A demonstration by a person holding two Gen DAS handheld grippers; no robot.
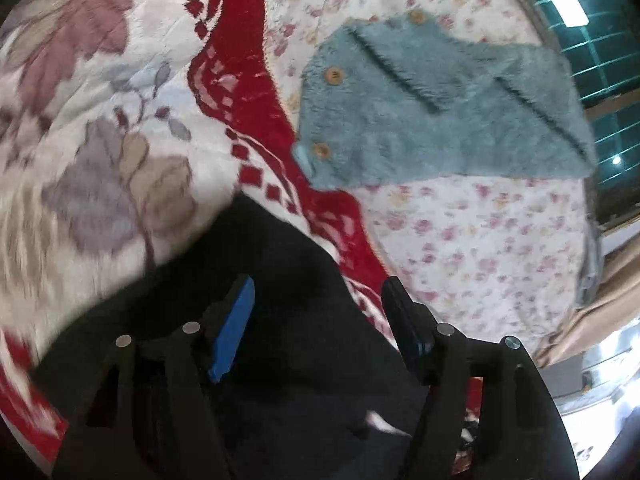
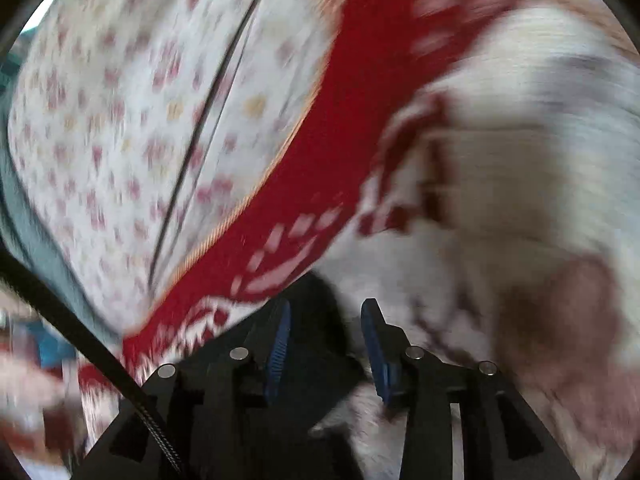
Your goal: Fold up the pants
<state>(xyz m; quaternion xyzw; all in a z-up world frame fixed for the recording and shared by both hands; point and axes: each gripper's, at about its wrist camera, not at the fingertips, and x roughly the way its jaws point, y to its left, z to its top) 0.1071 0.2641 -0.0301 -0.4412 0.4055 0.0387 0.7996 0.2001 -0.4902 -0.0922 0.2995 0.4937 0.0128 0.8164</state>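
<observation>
Pants [image 1: 288, 280] lie under spread left jaws; right view, blurred, perhaps also spread.

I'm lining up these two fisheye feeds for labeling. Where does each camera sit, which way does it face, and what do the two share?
Left wrist: on the left gripper, looking down along its open fingers at the black pants, red-bordered blanket, teal fuzzy cardigan.
Right wrist: on the right gripper, fingers open over black cloth; blurred.
Shared: blanket, flowered sheet, dark cloth.
</observation>
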